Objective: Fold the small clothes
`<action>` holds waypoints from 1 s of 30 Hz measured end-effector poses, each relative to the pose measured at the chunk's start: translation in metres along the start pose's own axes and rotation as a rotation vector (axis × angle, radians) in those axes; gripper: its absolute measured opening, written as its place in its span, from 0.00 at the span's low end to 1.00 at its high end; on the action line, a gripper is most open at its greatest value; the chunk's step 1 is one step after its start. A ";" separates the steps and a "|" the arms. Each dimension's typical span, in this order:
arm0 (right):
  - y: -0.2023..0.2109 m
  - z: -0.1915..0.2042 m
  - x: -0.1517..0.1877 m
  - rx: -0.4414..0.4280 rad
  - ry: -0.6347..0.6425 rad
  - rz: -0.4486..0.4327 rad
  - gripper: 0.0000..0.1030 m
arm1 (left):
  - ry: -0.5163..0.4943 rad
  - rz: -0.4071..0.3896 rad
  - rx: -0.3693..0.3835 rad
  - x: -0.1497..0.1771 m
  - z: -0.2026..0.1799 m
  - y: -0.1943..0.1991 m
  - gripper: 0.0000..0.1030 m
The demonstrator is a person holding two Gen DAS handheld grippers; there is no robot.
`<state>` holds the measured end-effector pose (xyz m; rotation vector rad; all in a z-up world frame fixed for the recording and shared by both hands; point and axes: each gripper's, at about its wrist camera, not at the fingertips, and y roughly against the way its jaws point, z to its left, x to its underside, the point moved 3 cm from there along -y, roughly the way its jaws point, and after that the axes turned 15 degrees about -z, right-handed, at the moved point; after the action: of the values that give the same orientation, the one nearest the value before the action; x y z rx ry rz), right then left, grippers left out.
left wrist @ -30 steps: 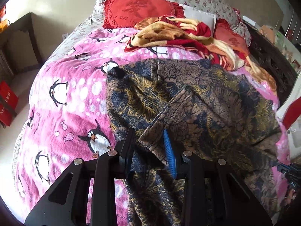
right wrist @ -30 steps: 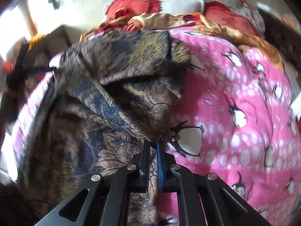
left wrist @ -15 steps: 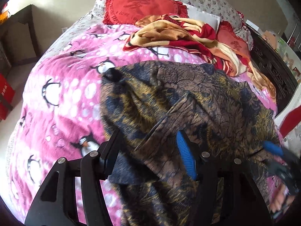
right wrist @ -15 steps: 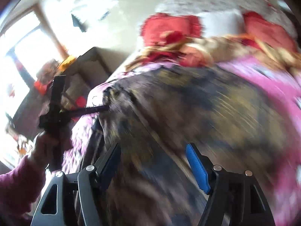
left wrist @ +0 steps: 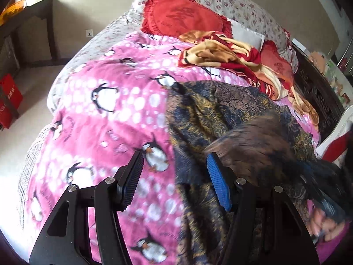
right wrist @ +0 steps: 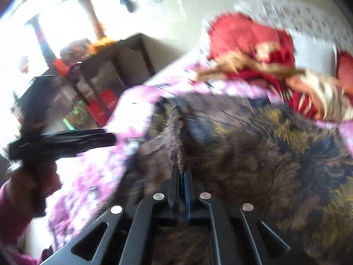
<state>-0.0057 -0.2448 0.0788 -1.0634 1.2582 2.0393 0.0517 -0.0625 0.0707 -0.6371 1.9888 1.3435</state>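
- The dark patterned garment point(left wrist: 220, 114) lay spread on the pink penguin blanket point(left wrist: 114, 119), on the right half of the bed in the left wrist view; its long axis ran from the near bed edge up toward the pillows, its far end pointing at the rumpled red and gold blanket point(left wrist: 231, 59)
- One flap of it was lifted and blurred at the right side of that view, over the flat part
- The left gripper point(left wrist: 176, 176) hung wide open above the garment's left edge, holding nothing; its black finger sat over the pink blanket, the blue pad over the cloth
- The right gripper point(right wrist: 181, 176) was pinched tight on a raised ridge of the garment point(right wrist: 253, 154), fabric standing up between the pads
- A second earlier the left fingers had been closed on a fold; they had since let go and shifted left off the cloth
- The right gripper, wide open half a second earlier, had clamped again
- The red frilled cushion point(left wrist: 183, 17) lay at the head of the bed
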 end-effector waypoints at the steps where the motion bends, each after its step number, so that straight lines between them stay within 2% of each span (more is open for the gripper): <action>1: 0.010 0.014 0.002 -0.017 0.020 -0.011 0.03 | 0.010 -0.002 0.007 0.002 0.004 0.006 0.58; 3: 0.026 0.052 0.018 -0.072 0.056 0.008 0.03 | 0.033 -0.001 0.021 0.006 0.010 0.017 0.58; 6: 0.029 0.096 0.061 -0.106 0.092 0.077 0.03 | 0.076 0.001 0.035 0.016 0.018 0.032 0.58; 7: 0.030 0.103 0.073 -0.107 0.101 0.091 0.06 | 0.088 0.010 0.038 0.022 0.020 0.035 0.59; 8: 0.026 0.114 0.090 -0.099 0.115 0.127 0.14 | 0.099 0.028 0.039 0.029 0.020 0.038 0.59; 9: 0.021 0.126 0.109 -0.107 0.122 0.191 0.18 | 0.101 0.047 0.040 0.035 0.020 0.040 0.59; 10: 0.021 0.133 0.122 -0.144 0.111 0.228 0.24 | 0.096 0.060 0.043 0.040 0.018 0.042 0.59; 12: 0.035 0.140 0.132 -0.170 0.113 0.228 0.37 | 0.069 0.073 0.056 0.051 0.011 0.048 0.59; 13: 0.048 0.141 0.134 -0.155 0.131 0.205 0.49 | 0.056 0.076 0.054 0.056 0.009 0.050 0.59; 14: 0.060 0.139 0.135 -0.134 0.143 0.183 0.53 | 0.039 0.080 0.046 0.063 0.006 0.053 0.59; 17: 0.091 0.114 0.134 -0.081 0.103 0.154 0.54 | 0.025 0.103 0.022 0.083 0.003 0.050 0.59; 22: 0.128 0.055 0.132 0.032 -0.095 0.118 0.56 | -0.003 0.183 -0.058 0.114 0.001 0.026 0.59; 26: 0.152 0.021 0.130 0.090 -0.241 0.054 0.56 | -0.020 0.153 -0.068 0.117 -0.005 0.021 0.58; 27: 0.158 0.015 0.128 0.100 -0.258 0.033 0.56 | -0.020 0.150 -0.051 0.116 -0.007 0.019 0.42; 28: 0.164 0.010 0.126 0.116 -0.271 0.014 0.56 | -0.018 0.155 -0.029 0.116 -0.010 0.018 0.19; 30: 0.178 -0.004 0.123 0.147 -0.309 -0.027 0.56 | -0.024 0.155 -0.018 0.112 -0.016 0.017 0.15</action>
<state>-0.2066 -0.3231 0.0640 -0.6646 1.2029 1.9653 -0.0399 -0.0756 0.0029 -0.4811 2.0438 1.4546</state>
